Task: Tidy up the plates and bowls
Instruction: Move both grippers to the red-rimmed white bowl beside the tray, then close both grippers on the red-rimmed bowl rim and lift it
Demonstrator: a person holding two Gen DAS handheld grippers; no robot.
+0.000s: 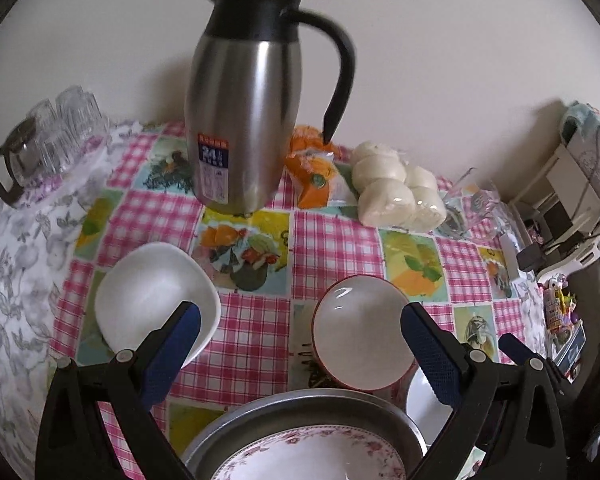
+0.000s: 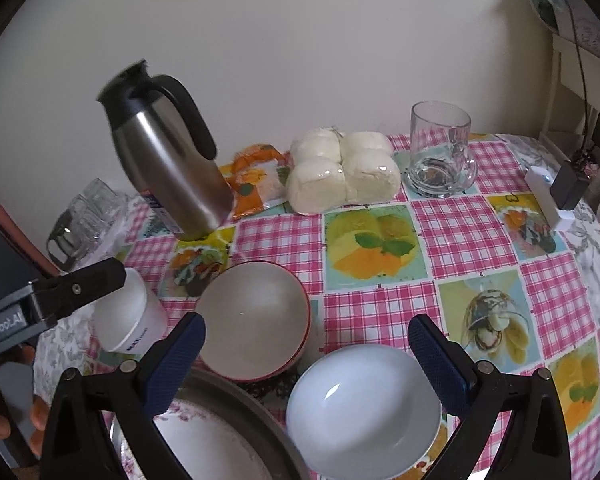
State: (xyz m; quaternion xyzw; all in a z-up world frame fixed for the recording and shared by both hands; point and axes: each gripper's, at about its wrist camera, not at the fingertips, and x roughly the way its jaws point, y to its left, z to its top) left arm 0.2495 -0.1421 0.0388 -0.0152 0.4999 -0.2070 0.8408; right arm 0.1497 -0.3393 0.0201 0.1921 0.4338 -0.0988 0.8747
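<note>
- On the checked desk (image 1: 256, 320), seen from the left wrist, the left tool (image 1: 300, 332) hovers with its jaws spread wide, holding nothing.
- A red-rimmed bowl (image 1: 360, 332) sits between its fingers; a white bowl (image 1: 156, 300) lies to the left, behind the left finger.
- A floral plate (image 1: 312, 456) rests inside a metal tray (image 1: 300, 404) at the bottom edge, and a steel jug (image 1: 244, 120) stands behind.
- From the right wrist, the right tool (image 2: 307, 344) is also wide open and empty, above a pale bowl (image 2: 364, 408) beside the tray (image 2: 236, 404).
- The red-rimmed bowl (image 2: 256, 320) touches the tray's far rim; wrapped buns (image 2: 344, 172) and a glass mug (image 2: 440, 152) stand near the wall.
</note>
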